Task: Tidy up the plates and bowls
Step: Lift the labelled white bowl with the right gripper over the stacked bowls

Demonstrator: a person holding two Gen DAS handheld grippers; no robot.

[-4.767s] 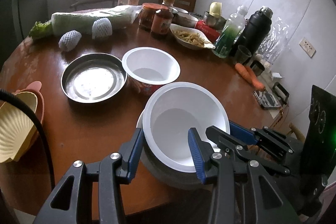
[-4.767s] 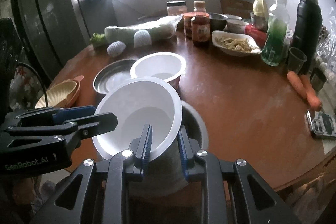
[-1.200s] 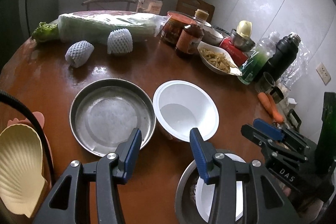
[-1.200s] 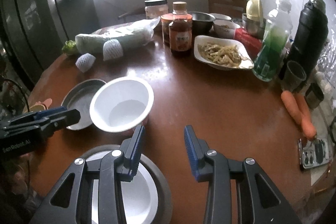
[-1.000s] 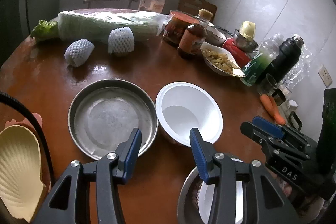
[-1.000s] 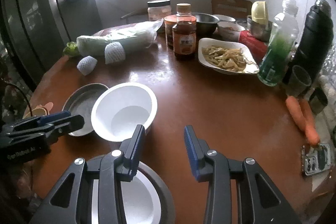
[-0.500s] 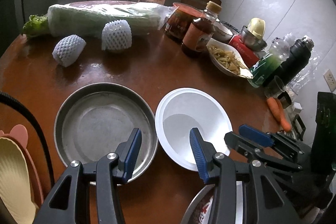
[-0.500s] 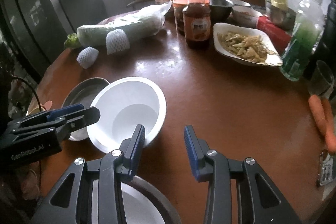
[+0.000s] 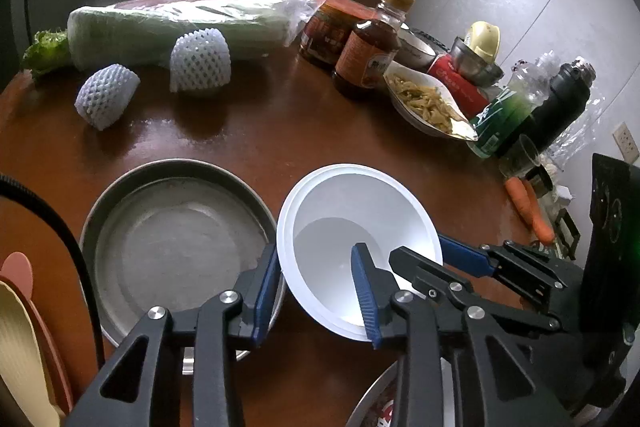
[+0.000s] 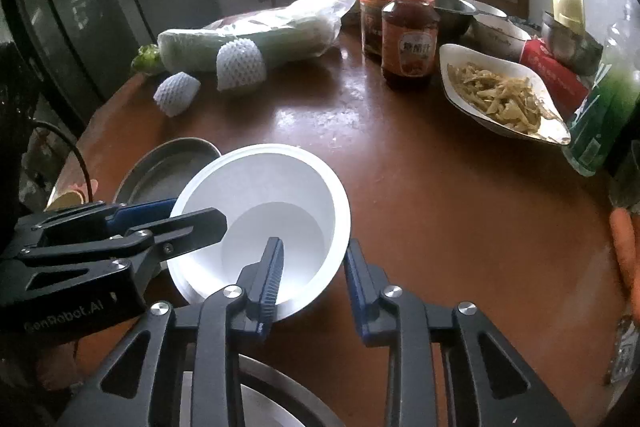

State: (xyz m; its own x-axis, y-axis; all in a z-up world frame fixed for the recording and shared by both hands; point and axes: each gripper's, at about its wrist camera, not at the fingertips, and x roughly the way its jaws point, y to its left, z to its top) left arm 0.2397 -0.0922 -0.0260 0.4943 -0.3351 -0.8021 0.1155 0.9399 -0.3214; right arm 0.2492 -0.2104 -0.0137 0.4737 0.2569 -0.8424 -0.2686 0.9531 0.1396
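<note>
A white bowl stands on the brown table beside an empty metal pan. My left gripper straddles the bowl's left rim, one pad outside and one inside, and its jaws are closing on the wall. On the opposite rim my right gripper does the same, jaws closing, one pad inside and one outside. Each gripper shows in the other's view: the right gripper, the left gripper. Another metal bowl with a white one inside lies below the grippers, mostly hidden.
A yellow shell-shaped dish on a pink one sits at the left edge. Behind are a wrapped cabbage, two foam-netted fruits, a sauce bottle, a dish of food, a green bottle, a black flask and carrots.
Both grippers moved forward and down from the near stack to the white bowl. Their jaws have narrowed around its opposite rims.
</note>
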